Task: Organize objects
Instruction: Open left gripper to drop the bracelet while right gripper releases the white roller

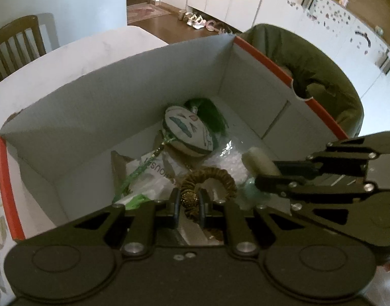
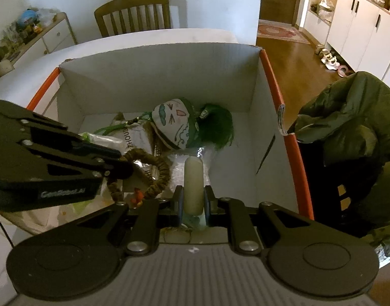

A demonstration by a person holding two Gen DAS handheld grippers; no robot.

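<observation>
An open white cardboard box [image 1: 133, 81] [image 2: 154, 81] with orange edges stands on the table. Inside lie a painted round pouch with green fringe [image 1: 190, 130] [image 2: 174, 125], plastic bags [image 1: 156, 168] [image 2: 133, 132] and bubble wrap [image 1: 228, 158] [image 2: 179, 163]. My left gripper [image 1: 189, 201] [image 2: 118, 165] is shut on a brown braided ring [image 1: 210, 176] [image 2: 156, 176], held over the box. My right gripper [image 2: 193, 204] [image 1: 258, 176] is shut on a pale cream cylinder [image 2: 193, 183] [image 1: 258, 160], also over the box, just right of the ring.
A green jacket [image 1: 309, 63] [image 2: 353, 117] hangs over a chair right of the box. A wooden chair [image 1: 14, 43] [image 2: 133, 12] stands behind the white table [image 1: 67, 58] [image 2: 29, 68]. White cabinets [image 2: 360, 23] and shoes [image 1: 197, 20] [image 2: 330, 60] line the far floor.
</observation>
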